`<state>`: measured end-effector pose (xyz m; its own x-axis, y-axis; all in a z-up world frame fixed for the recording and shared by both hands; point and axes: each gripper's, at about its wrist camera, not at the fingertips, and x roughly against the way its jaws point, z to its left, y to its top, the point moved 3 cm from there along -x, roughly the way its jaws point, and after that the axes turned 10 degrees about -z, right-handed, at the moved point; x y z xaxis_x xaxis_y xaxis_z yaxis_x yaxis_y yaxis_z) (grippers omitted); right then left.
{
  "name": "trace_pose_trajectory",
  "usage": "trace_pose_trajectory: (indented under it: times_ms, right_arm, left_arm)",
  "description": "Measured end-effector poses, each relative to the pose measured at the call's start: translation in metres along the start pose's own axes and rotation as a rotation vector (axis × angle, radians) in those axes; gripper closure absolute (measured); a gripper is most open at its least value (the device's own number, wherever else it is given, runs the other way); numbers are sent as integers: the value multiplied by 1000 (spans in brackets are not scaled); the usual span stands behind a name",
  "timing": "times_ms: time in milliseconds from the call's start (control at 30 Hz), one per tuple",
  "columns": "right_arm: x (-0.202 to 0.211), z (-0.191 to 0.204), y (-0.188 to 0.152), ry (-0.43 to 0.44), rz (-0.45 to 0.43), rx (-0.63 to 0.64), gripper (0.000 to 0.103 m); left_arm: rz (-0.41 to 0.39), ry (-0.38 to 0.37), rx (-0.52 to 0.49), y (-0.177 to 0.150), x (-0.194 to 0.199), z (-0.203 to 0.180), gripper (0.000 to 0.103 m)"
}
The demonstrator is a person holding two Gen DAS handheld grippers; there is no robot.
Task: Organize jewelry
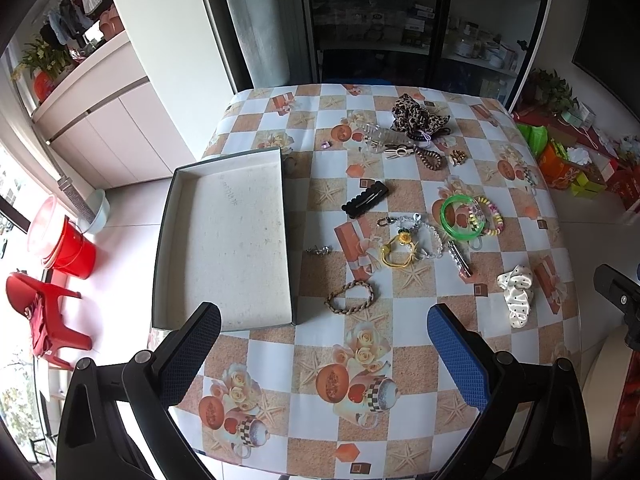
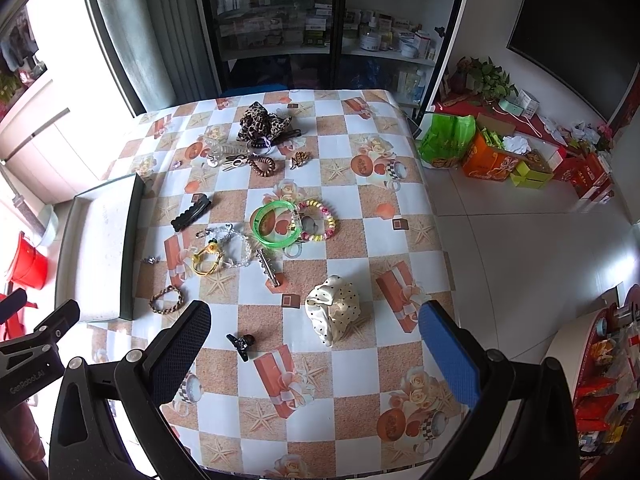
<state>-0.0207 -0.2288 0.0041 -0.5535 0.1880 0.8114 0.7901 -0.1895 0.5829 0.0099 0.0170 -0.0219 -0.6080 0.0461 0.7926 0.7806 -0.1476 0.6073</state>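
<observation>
An empty grey tray (image 1: 224, 240) lies at the table's left; it also shows in the right wrist view (image 2: 96, 248). Scattered jewelry lies to its right: a brown braided bracelet (image 1: 351, 297), a black hair clip (image 1: 366, 199), a green bangle (image 1: 462, 216), a yellow flower band (image 1: 398, 250), a white dotted scrunchie (image 1: 516, 294) and a leopard scrunchie (image 1: 418, 114). My left gripper (image 1: 324, 320) is open and empty above the table's near edge. My right gripper (image 2: 316, 320) is open and empty, hovering near the white scrunchie (image 2: 334, 308) and a small black claw clip (image 2: 241, 342).
The checked tablecloth (image 1: 320, 400) covers the table. A red bucket (image 1: 74, 248) and red stool (image 1: 48, 316) stand on the floor at left. Bags and boxes (image 2: 480, 152) sit on the floor at right. A glass cabinet (image 2: 320, 20) stands behind.
</observation>
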Motion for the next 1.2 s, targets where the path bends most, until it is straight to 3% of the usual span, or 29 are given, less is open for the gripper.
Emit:
trace_pose_trajectory:
  times_ms: [700, 1000, 1200]
  right_arm:
    - [-3, -7, 1, 2, 8, -4, 0]
    - [8, 6, -17, -1, 20, -21, 0]
    - [3, -8, -26, 3, 56, -57, 0]
  left_arm:
    - [13, 4, -10, -8, -1, -15, 0]
    - [28, -3, -21, -11, 0, -19, 0]
    - [61, -30, -39, -9, -6, -22, 0]
